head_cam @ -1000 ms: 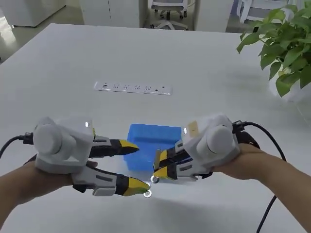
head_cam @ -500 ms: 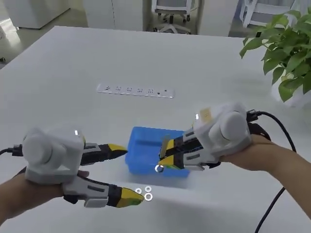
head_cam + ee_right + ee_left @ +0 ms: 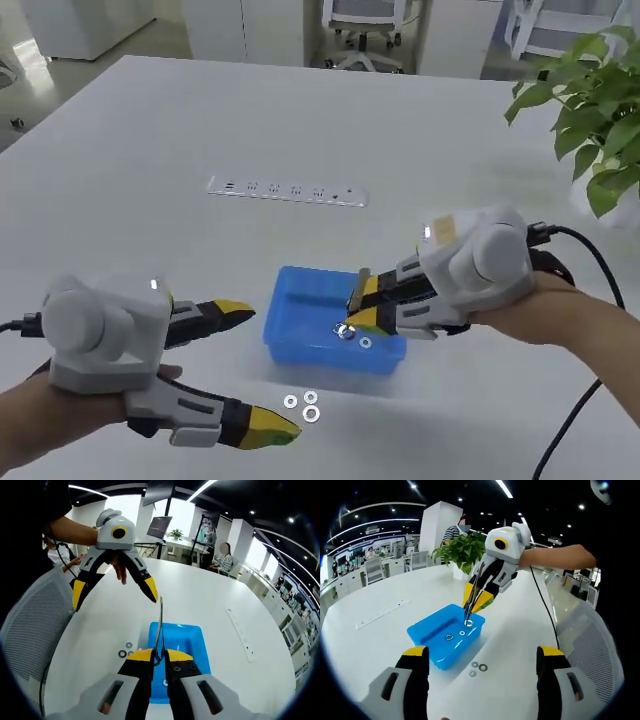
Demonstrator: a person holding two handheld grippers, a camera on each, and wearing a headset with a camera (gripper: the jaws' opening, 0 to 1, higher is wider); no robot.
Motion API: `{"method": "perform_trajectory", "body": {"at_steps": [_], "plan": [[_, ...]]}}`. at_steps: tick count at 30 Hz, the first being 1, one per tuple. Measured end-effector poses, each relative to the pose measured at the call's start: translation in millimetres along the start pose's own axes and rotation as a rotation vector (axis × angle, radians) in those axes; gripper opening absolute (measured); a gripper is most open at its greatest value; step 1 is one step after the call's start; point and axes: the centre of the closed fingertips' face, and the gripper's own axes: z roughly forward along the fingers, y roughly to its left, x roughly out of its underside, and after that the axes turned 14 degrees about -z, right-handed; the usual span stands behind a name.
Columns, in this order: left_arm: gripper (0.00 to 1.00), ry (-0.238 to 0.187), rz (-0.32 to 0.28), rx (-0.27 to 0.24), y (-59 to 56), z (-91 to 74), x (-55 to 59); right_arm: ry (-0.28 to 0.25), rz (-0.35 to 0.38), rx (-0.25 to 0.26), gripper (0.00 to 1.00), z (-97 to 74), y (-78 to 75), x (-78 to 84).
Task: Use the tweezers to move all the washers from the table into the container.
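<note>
Clamps the tweezers (image 3: 160, 622) in the right gripper (image 3: 352, 314), jaws narrow, with a washer (image 3: 344, 331) pinched at the tips just above the container (image 3: 300, 290). Holds the left gripper (image 3: 265, 372) spread wide, near three washers (image 3: 312, 413) lying on the table (image 3: 150, 150) beside the container's near wall.

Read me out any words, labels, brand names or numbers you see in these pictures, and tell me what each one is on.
No text can be read in any of the views.
Power strip: marks beside its sockets, too small to read.
Tan sticker on the right hand-held gripper: too blurred to read.
Blue container: no print visible.
</note>
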Motion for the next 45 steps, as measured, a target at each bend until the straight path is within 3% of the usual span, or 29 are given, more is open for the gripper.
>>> {"method": "perform_trajectory", "body": {"at_steps": [11, 24, 37, 45], "plan": [[0.99, -0.004, -0.018, -0.011, 4.5, -0.8, 0.1, 0.014, 0.006, 0.004, 0.10, 12.8, -8.2, 20.1], [0.99, -0.001, -0.020, -0.022, 9.7, 1.0, -3.0, 0.027, 0.018, -0.021, 0.10, 28.7, -6.0, 37.8], [0.96, -0.011, 0.011, -0.008, 12.5, 16.6, -28.2, 0.040, 0.041, -0.044, 0.10, 40.8, -2.7, 53.5], [0.83, -0.010, 0.047, 0.001, 22.5, 31.9, -46.7, 0.041, 0.053, -0.057, 0.10, 43.5, -1.6, 57.5]]}}
